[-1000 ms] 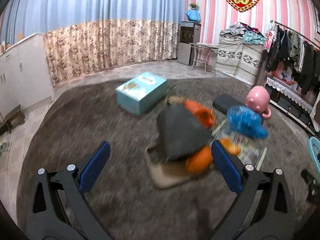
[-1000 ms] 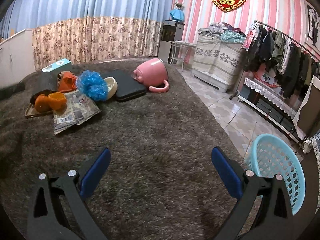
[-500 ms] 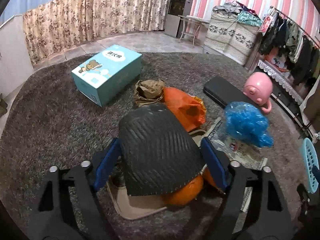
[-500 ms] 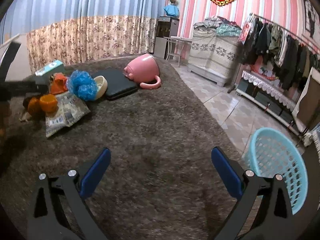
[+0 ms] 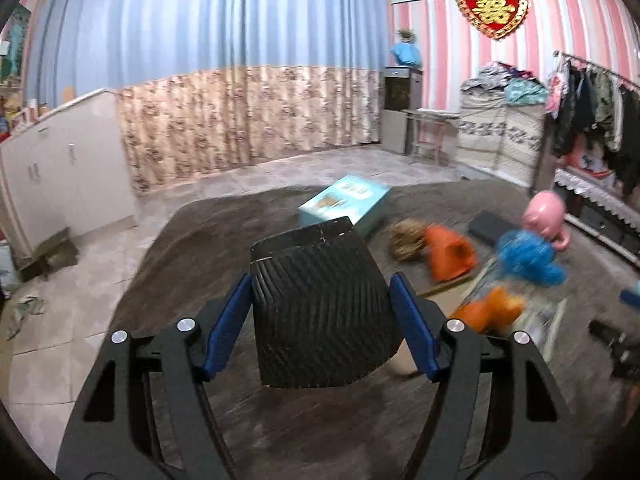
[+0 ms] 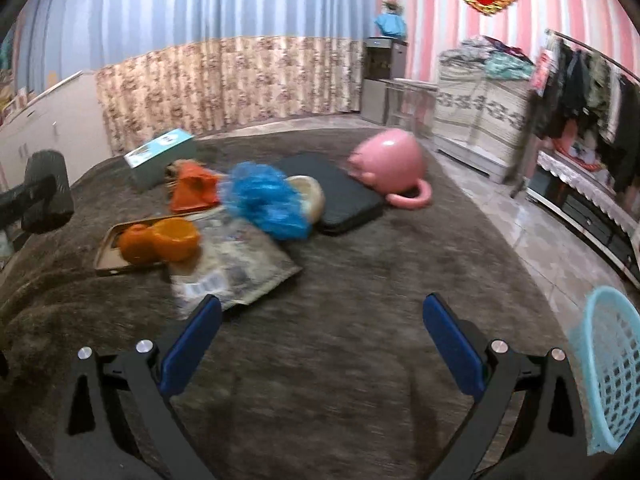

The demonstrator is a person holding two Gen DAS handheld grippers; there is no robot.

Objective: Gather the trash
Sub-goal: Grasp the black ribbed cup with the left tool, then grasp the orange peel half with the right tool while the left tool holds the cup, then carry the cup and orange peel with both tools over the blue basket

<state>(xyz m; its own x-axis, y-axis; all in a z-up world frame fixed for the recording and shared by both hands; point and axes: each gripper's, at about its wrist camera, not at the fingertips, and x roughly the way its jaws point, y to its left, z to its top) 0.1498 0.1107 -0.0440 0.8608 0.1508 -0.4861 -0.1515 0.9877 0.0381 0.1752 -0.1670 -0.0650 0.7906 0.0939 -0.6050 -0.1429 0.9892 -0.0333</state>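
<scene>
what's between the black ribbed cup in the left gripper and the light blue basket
Nothing visible blocks it. The black ribbed cup is held above the rug; bare brown carpet leads to the light blue plastic basket, clutter lying off to the side.

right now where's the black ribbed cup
In the left wrist view the black ribbed cup sits clamped between the left tongs, lifted above the rug, with the teal box beyond it.

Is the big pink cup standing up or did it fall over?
Fallen over. The pink cup lies on its side on the brown carpet, its handle resting on the carpet.
</scene>
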